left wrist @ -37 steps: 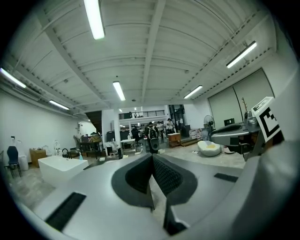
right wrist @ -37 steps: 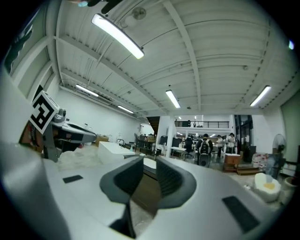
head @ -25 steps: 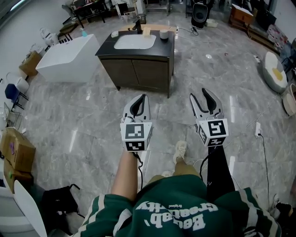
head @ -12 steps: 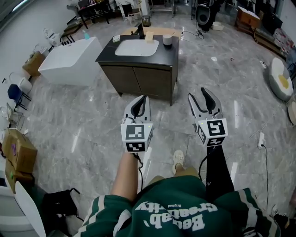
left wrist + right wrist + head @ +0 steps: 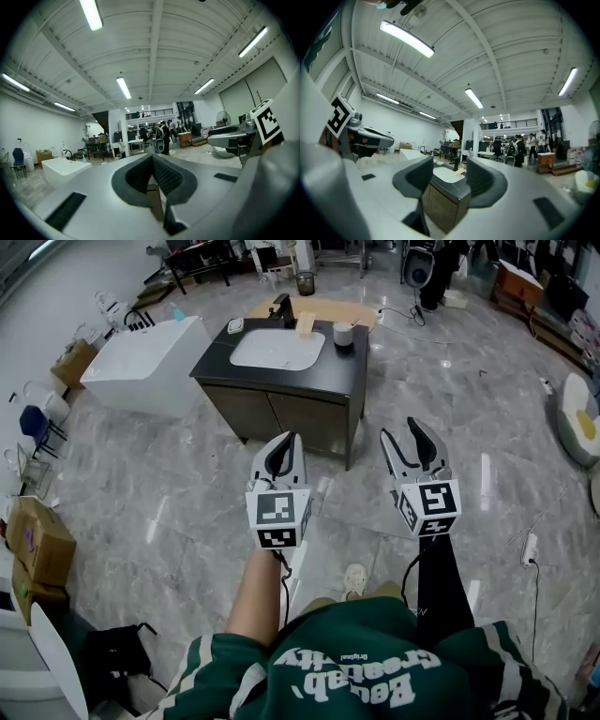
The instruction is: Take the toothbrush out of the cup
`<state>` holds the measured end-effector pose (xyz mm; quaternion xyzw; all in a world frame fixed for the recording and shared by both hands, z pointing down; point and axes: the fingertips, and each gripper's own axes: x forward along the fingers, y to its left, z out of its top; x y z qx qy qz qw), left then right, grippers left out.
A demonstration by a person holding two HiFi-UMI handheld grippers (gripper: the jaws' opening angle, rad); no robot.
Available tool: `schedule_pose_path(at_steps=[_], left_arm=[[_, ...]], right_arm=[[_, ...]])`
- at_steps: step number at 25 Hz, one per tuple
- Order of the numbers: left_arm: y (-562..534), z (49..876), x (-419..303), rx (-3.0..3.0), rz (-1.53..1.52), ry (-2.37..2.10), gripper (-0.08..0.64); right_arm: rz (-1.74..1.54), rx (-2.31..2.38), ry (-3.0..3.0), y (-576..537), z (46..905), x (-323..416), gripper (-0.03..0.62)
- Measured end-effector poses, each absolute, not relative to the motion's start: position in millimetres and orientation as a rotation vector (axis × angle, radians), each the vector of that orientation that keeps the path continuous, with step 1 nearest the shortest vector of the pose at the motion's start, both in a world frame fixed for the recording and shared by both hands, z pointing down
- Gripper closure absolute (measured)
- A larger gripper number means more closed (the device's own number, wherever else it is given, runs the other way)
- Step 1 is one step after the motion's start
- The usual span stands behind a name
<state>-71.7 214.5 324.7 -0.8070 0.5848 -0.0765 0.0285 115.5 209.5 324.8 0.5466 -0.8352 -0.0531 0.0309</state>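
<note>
Head view: the cup (image 5: 344, 333) is sitting far ahead on the sink counter (image 5: 354, 367), about as far from the left gripper (image 5: 281, 442) as from the right gripper (image 5: 401, 432) (toothbrush too small to see). Left gripper view: jaws are pressing together, empty. Right gripper view: jaws are opening, empty, facing the counter.

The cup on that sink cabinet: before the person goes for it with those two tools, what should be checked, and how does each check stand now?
1. Cup within reach: not ok. It stands on the sink cabinet, right of the basin, well ahead of both tools.
2. Toothbrush in the cup: cannot tell, too small to make out.
3. Right tool ready to grasp: ok. Its jaws are opening, with nothing between them.
4. Left tool ready to grasp: not ok. Its jaws are together and empty.
5. Aim: ok. The right gripper view looks at the cabinet between its jaws.
</note>
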Motion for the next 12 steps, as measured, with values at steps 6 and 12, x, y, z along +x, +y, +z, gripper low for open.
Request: schedule_pose_path(at_steps=[6, 12], left_arm=[[164, 330, -55, -2.461, -0.242, 1.842, 0.560], [133, 333, -48, -2.444, -0.259, 1.856, 0.560]], right_arm=[[-0.162, 1.647, -2.603, 155, 332, 135, 0.362], [-0.151, 1.639, -2.621, 123, 334, 144, 0.360]])
